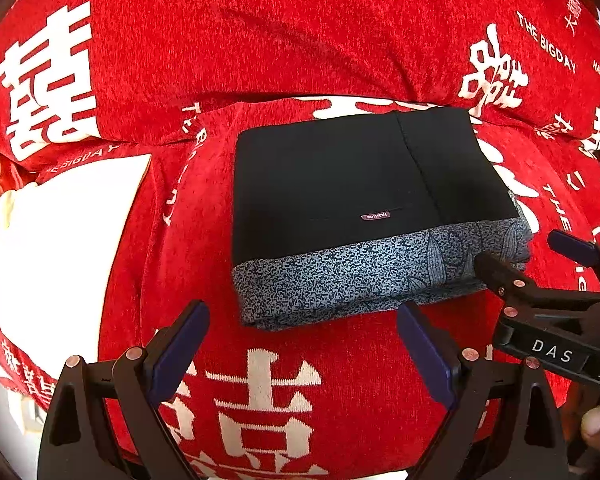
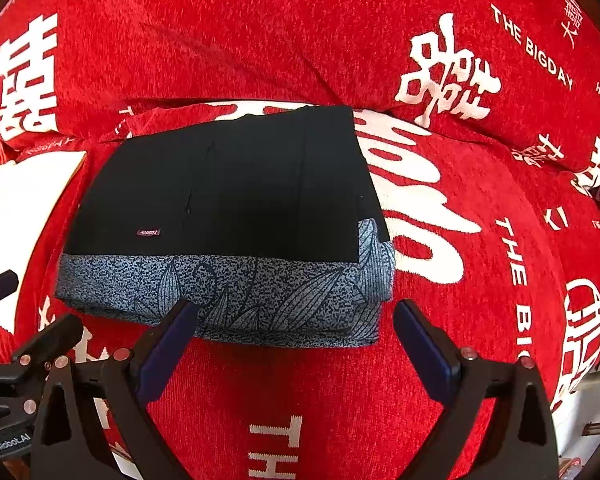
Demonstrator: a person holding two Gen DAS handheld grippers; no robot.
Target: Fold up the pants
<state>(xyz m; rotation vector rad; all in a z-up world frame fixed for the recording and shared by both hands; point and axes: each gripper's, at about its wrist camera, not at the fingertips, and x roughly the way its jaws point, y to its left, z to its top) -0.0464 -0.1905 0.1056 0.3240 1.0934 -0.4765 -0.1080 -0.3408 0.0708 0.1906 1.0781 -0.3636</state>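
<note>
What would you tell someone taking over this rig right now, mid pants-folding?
Left gripper: open, empty, hovering just short of the pants' near edge.
Right gripper: open, empty, at the near right part of that edge.
Pants: a compact rectangle on the red blanket, black layer on top, blue patterned band along the near side, FASHION label showing.
Done: folding looks complete.
Left: probably only tidying the edges, or withdrawing.

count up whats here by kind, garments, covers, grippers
Folded pants, black with a blue-grey patterned band: 1
White cloth at the left: 1
Red printed cover under everything: 1
Grippers, jaws apart, holding nothing: 2, left gripper and right gripper
Total: 5
</note>
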